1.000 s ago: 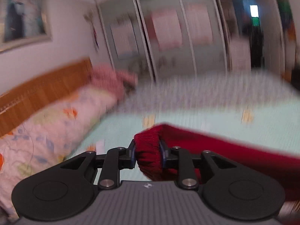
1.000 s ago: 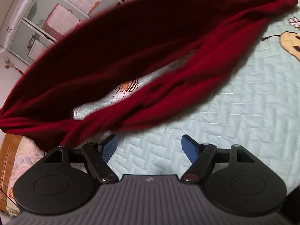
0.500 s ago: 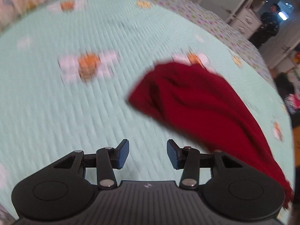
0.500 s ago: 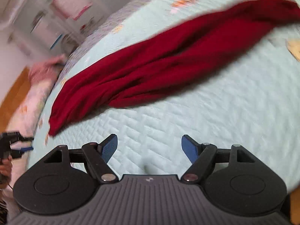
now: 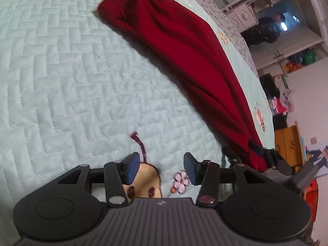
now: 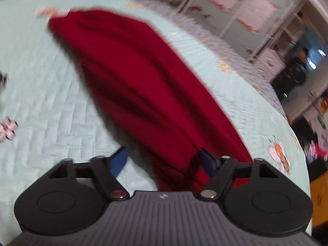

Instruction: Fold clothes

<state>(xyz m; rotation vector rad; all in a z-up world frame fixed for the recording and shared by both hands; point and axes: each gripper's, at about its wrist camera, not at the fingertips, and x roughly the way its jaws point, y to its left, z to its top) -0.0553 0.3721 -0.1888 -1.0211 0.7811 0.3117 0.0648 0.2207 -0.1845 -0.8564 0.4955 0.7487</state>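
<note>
A bed with a pale green quilted cover [image 5: 61, 71] fills most of both views. Behind it stand white cabinets [image 6: 242, 10] with glass doors. A yellow wooden cupboard [image 5: 287, 145] stands at the far right side.

No words, numbers or brand names can be read in either view. The only mark is a small pale angular emblem [image 5: 162, 203] moulded into the ribbed grey plastic housing [image 5: 164, 221] at the bottom of the left wrist view, and the same emblem [image 6: 163, 196] on the matching ribbed grey housing [image 6: 164, 219] in the right wrist view; it has no legible lettering. The pink sheets [image 6: 254, 10] on the far cabinet doors are too blurred to read.
</note>
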